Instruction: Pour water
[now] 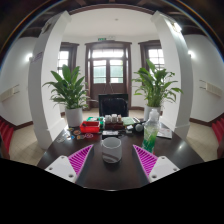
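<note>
A clear empty glass (111, 149) stands on the dark round table (112, 172), between my fingers and a little ahead of their tips, with a gap at each side. My gripper (111, 160) is open, its magenta pads (78, 159) spread wide on both sides of the glass. A clear plastic bottle with a green label (151, 128) stands upright to the right, just beyond the right finger.
Red and green packets and small items (100, 126) lie at the table's far side, before a dark chair (113, 104). Two potted plants (70, 92) flank the chair. Windows and white walls lie behind.
</note>
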